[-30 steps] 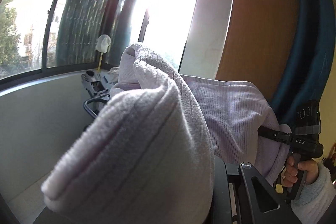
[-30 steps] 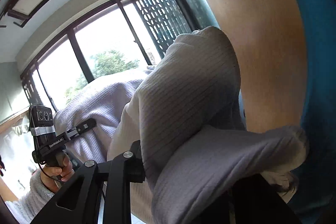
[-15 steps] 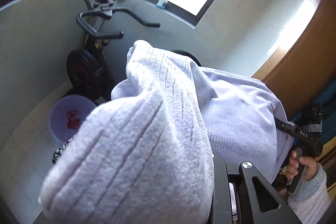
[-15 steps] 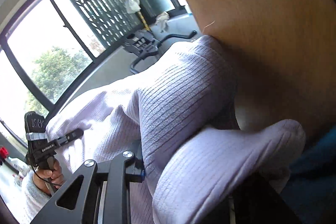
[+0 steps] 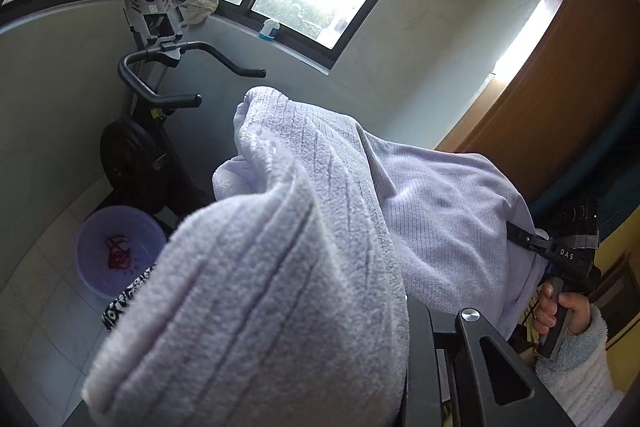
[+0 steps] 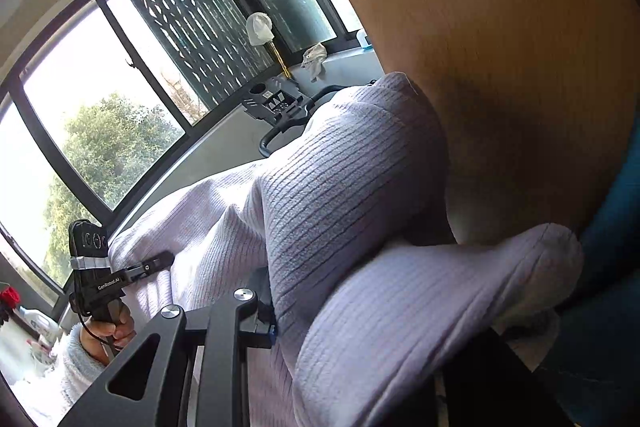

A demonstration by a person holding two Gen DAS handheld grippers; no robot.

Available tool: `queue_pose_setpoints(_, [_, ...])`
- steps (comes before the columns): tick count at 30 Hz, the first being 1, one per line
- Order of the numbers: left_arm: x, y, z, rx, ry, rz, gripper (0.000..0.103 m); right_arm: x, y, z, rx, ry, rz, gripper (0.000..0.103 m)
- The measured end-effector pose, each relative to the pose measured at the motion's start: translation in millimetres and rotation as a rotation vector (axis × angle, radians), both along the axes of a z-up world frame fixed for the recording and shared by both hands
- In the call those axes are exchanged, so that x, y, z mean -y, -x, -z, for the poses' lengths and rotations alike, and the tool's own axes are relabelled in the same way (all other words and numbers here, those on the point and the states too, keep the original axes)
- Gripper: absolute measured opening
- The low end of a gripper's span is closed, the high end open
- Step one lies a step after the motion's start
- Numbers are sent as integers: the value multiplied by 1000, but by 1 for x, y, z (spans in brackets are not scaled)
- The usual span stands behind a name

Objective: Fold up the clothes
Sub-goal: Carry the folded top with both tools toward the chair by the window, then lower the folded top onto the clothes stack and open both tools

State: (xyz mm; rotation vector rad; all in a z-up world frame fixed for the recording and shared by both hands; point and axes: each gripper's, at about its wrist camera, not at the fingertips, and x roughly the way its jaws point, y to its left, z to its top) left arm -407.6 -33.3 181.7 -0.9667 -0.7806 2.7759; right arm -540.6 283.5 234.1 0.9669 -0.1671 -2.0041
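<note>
lilac ribbed garment [image 5: 448, 211] hangs stretched across mid-frame, one edge clamped in the left gripper [image 6: 160, 261] and the other in the right gripper [image 5: 520, 239], likely so it spreads flat for folding.

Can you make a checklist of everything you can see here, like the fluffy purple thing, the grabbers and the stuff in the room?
Surface: nothing seen; no table in view.
Job's things: lilac ribbed garment, held up in the air between both grippers.
Clutter: exercise bike; lilac basin on the tiled floor.
Grippers: left gripper shut on the garment; right gripper shut on the garment.
Cables: thin black cord under the left hand.
Surroundings: windows, wooden panel.
</note>
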Motion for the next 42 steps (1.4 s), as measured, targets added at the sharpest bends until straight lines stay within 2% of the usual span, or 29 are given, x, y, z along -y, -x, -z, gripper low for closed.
queue_pose_setpoints(1, [2, -3, 6, 9, 4, -11, 27, 6, 6, 12, 15, -15, -3, 27])
queue_pose_setpoints(4, [18, 0, 54, 90, -18, -60, 28, 17, 20, 60, 63, -76, -11, 28])
queue_pose_setpoints(5, [22, 6, 73, 127, -30, -65, 32, 17, 23, 74, 72, -89, -3, 30])
queue_pose_setpoints(6, [24, 7, 86, 147, -48, -68, 41, 16, 27, 88, 84, -95, 10, 33])
queue_pose_setpoints(8, [29, 4, 94, 129, -78, -70, 46, 15, 35, 98, 107, -81, 30, 40])
queue_pose_setpoints(9, [31, 2, 97, 121, -90, -72, 49, 14, 38, 100, 116, -71, 40, 50])
queue_pose_setpoints(10, [33, 3, 94, 124, -76, -70, 51, 15, 41, 100, 117, -71, 47, 58])
queue_pose_setpoints(12, [36, 4, 87, 145, -43, -75, 58, 10, 41, 98, 99, -111, 74, 80])
queue_pose_setpoints(15, [34, -9, 64, 137, 16, -90, 62, -9, 33, 89, 73, -172, 114, 92])
queue_pose_setpoints(17, [37, -15, 47, 108, 68, -114, 68, -23, 24, 79, 37, -204, 145, 95])
queue_pose_setpoints(19, [42, -23, 27, 81, 121, -175, 71, -31, 16, 64, 0, -205, 170, 98])
queue_pose_setpoints(20, [48, -31, 17, 66, 142, -228, 71, -35, 10, 56, -17, -194, 181, 103])
queue_pose_setpoints(23, [65, -54, -16, 6, 114, -300, 74, -37, -10, 31, -56, -159, 179, 103])
queue_pose_setpoints(24, [62, -57, -24, -13, 127, -296, 75, -36, -18, 27, -58, -156, 162, 103])
queue_pose_setpoints(27, [31, -52, -40, -27, 242, -198, 77, -26, -45, 36, -50, -183, 115, 103])
queue_pose_setpoints(30, [-21, -21, -22, 38, 377, -3, 77, -9, -60, 73, 25, -215, 61, 103])
queue_pose_setpoints(33, [-67, -2, 14, 115, 536, 106, 77, 16, -52, 111, 70, -274, 57, 103])
queue_pose_setpoints(35, [-80, -6, 35, 170, 576, 140, 77, 26, -43, 122, 89, -264, 68, 103])
queue_pose_setpoints(37, [-81, -9, 57, 198, 607, 122, 77, 29, -36, 124, 88, -245, 74, 103])
queue_pose_setpoints(40, [-71, -12, 65, 191, 568, 89, 80, 34, -29, 125, 92, -242, 78, 103])
queue_pose_setpoints(42, [-69, -3, 69, 199, 570, 91, 82, 39, -26, 126, 89, -254, 80, 103])
